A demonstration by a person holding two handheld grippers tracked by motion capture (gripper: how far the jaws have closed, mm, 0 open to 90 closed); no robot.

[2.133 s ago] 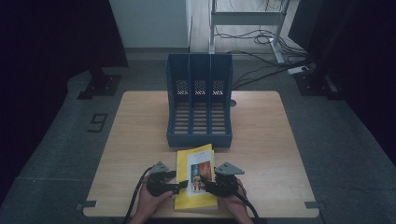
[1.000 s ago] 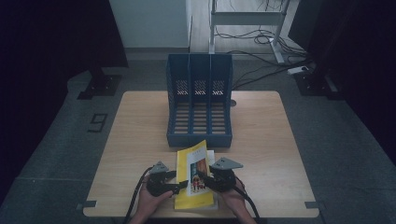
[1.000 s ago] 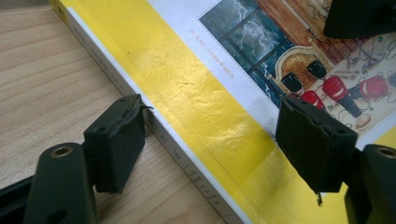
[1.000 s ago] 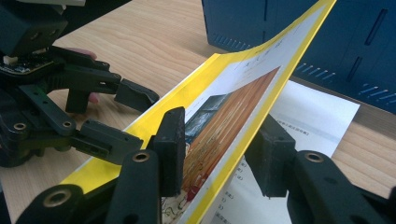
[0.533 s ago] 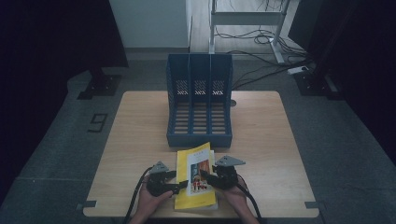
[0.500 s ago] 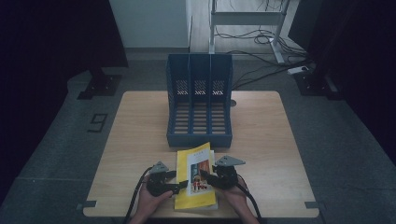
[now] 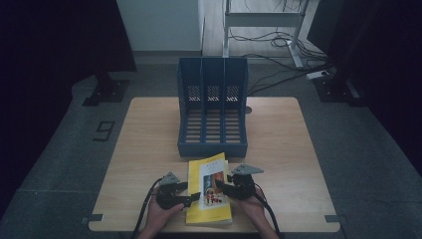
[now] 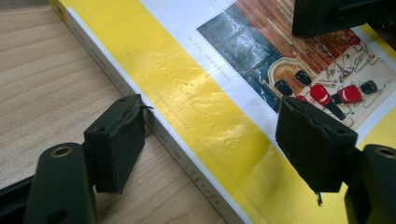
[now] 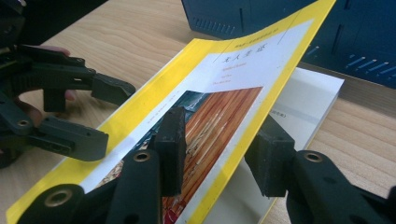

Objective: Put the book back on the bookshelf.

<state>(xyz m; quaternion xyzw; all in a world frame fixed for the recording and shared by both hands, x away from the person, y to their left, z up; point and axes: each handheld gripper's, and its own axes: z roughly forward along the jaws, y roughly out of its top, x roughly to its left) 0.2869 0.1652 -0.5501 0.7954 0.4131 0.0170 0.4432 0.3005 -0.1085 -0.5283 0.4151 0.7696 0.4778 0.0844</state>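
Note:
A yellow paperback book [image 7: 209,191] with a picture on its cover lies near the table's front edge. My left gripper [image 7: 190,193] is at the book's left side. In the left gripper view it [image 8: 215,135] stands open astride the spine [image 8: 187,154], one jaw on the table side, the other over the cover. My right gripper [image 7: 222,187] is at the book's right side. In the right gripper view it [image 9: 222,135] is open with the lifted front cover [image 9: 224,93] between its jaws, one jaw above and one below; white pages [image 9: 308,107] show underneath.
A blue three-slot file rack [image 7: 213,145] stands upright just behind the book in the middle of the wooden table [image 7: 149,129]. Its slots hold nothing. Cables and a desk frame [image 7: 263,20] lie on the floor beyond the table.
The book's front cover has come up off the pages at its right edge, with the right gripper shifted slightly under it. The left gripper has stayed in place.

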